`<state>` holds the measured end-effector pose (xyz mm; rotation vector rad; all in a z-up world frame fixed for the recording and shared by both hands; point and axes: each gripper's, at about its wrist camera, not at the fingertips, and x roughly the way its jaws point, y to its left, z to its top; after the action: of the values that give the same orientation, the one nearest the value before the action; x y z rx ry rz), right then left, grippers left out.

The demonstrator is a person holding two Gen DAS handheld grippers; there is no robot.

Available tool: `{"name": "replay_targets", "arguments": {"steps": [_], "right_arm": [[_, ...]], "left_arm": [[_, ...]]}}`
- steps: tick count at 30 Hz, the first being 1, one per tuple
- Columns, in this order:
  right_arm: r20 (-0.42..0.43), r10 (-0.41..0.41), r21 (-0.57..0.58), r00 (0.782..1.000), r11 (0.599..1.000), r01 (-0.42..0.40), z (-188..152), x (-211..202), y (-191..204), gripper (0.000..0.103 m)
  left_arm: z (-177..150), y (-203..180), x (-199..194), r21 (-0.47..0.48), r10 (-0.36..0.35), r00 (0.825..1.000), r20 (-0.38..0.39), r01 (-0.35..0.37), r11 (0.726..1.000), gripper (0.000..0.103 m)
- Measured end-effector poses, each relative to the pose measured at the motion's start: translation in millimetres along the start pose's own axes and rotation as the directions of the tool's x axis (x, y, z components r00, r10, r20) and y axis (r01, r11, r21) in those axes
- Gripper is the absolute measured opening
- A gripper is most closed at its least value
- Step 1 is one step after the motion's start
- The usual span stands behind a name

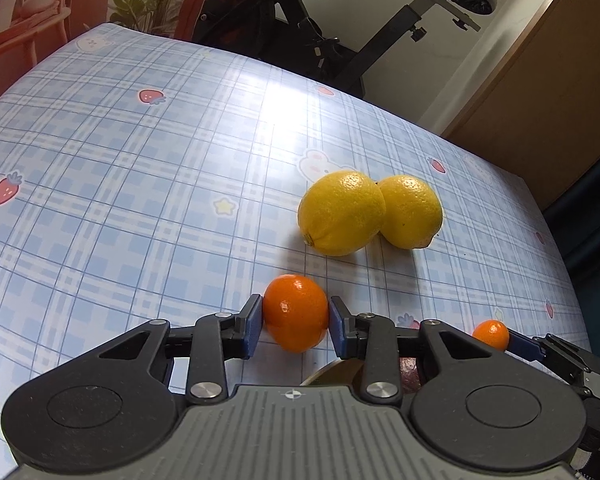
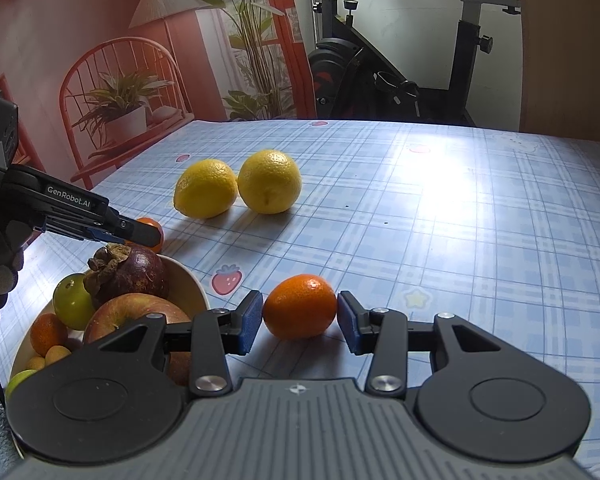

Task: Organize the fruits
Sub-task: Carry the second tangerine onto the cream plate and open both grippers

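Both sets of jaws are narrowed onto small oranges: my left gripper (image 1: pixel 296 322) has its blue pads against the sides of one orange (image 1: pixel 295 312), and my right gripper (image 2: pixel 298 322) clamps a second orange (image 2: pixel 300 312) the same way. That second orange is slightly oval, its long axis running from pad to pad; the first looks rounder, with its longer dimension running up and down in the left wrist view.

I see the blue plaid table (image 2: pixel 460 208), printed with strawberries and stars, carrying everything. Its near left corner holds a cream bowl (image 2: pixel 192 280) with an apple (image 2: pixel 132 316), a dark mangosteen (image 2: pixel 136 270), a green fruit (image 2: pixel 70 300) and some smaller pieces. Two lemons (image 2: pixel 236 188) lie touching toward the far left edge, the left one's long axis pointing roughly along that edge. From the right wrist view, the left gripper's side reads "GenRobot.AI".
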<state>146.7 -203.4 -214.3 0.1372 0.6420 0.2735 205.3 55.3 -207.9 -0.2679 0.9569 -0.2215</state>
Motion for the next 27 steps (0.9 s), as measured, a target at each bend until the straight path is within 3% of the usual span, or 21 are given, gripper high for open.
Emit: {"name": "replay_targets", "arguments": {"steps": [8,16,27], "right_arm": [[0.036,-0.005,0.021,0.999,1.0,0.004,0.9,-16.4,1.7,0.043],[0.081,0.019,-0.018,0.996,1.0,-0.018,2.7,-49.9,21.4,0.043],[0.044,0.065,-0.072,0.997,0.996,-0.061,-23.5,-84.7,56.0,0.043]], "left_arm": [[-6.0,-8.6,-34.7,0.05,0.0,0.999,0.047,-0.003,0.999,0.037],[-23.1,-22.5,-80.2,0.101,-0.046,0.996,0.08,0.038,0.994,0.037],[-56.3,-35.1,-99.2,0.162,-0.088,0.995,0.053,0.079,0.984,0.037]]}}
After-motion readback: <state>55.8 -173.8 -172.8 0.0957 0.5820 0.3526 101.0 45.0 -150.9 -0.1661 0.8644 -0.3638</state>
